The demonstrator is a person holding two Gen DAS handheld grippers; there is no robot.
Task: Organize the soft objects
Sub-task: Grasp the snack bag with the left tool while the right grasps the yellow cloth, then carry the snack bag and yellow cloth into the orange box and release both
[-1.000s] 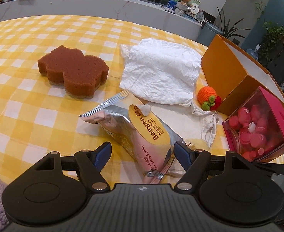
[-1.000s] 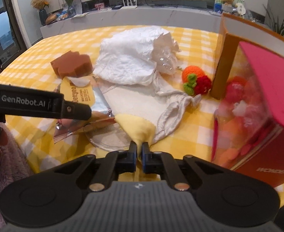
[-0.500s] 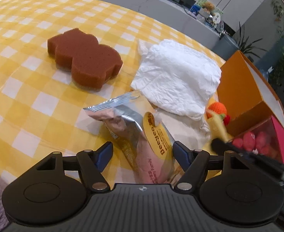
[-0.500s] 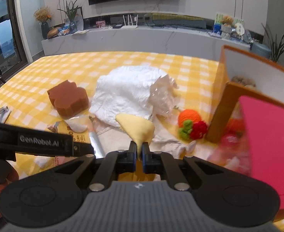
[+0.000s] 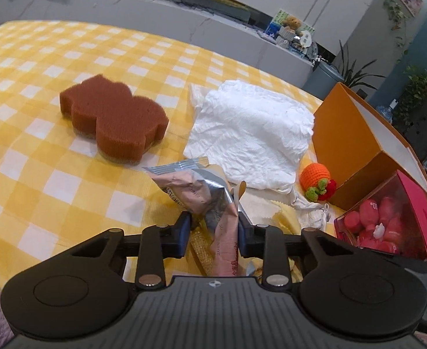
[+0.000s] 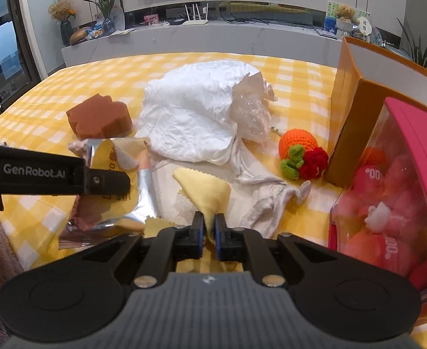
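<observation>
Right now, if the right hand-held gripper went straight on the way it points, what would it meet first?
The right hand-held gripper, shut on the yellow cloth, would probably first meet the white towel on the table, then the crumpled white bag behind it. Depth is unclear.

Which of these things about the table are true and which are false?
1. The brown sponge lies on the yellow checked tablecloth. True.
2. The right tongs are empty. False: they pinch a yellow cloth.
3. The crocheted orange toy is inside the orange box. False: it lies on the tablecloth beside the box.
4. A foil snack packet is between the fingers of the left tongs. True: the jaws are closing on it.
5. The pink box has a see-through side showing pink things inside. True.
</observation>
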